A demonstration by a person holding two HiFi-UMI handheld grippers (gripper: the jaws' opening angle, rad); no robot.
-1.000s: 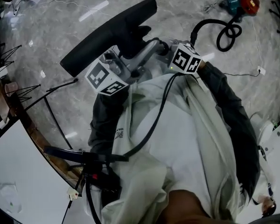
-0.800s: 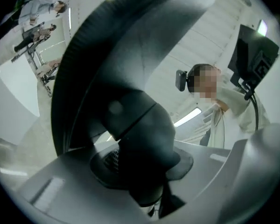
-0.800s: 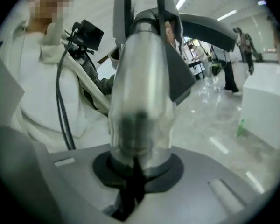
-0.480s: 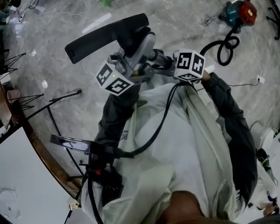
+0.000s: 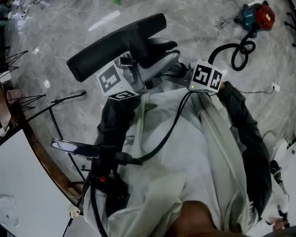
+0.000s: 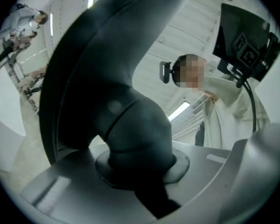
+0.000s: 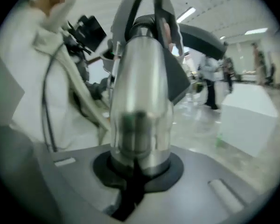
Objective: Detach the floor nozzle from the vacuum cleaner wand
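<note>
The black floor nozzle (image 5: 116,43) is held up off the marble floor, its neck running into the silver wand (image 5: 160,63). In the left gripper view the nozzle's black neck (image 6: 135,139) fills the gap. My left gripper (image 6: 140,176) has just been closing and now presses on it, with the nozzle head (image 6: 98,55) looming above. In the right gripper view my right gripper (image 7: 137,169) is shut on the shiny wand tube (image 7: 140,111). In the head view the left gripper (image 5: 138,75) and right gripper (image 5: 185,68) sit close together on the joint.
A red and teal vacuum body (image 5: 256,11) with a looped black hose (image 5: 239,46) lies on the floor at upper right. A curved wooden table edge (image 5: 19,127) and a black stand (image 5: 74,147) are at left. People (image 7: 207,78) and a white box (image 7: 247,120) stand farther off.
My left gripper has risen and tipped upward with the nozzle, its marker cube turning. Its jaws have closed on the neck. The right gripper's cube has shifted slightly right.
</note>
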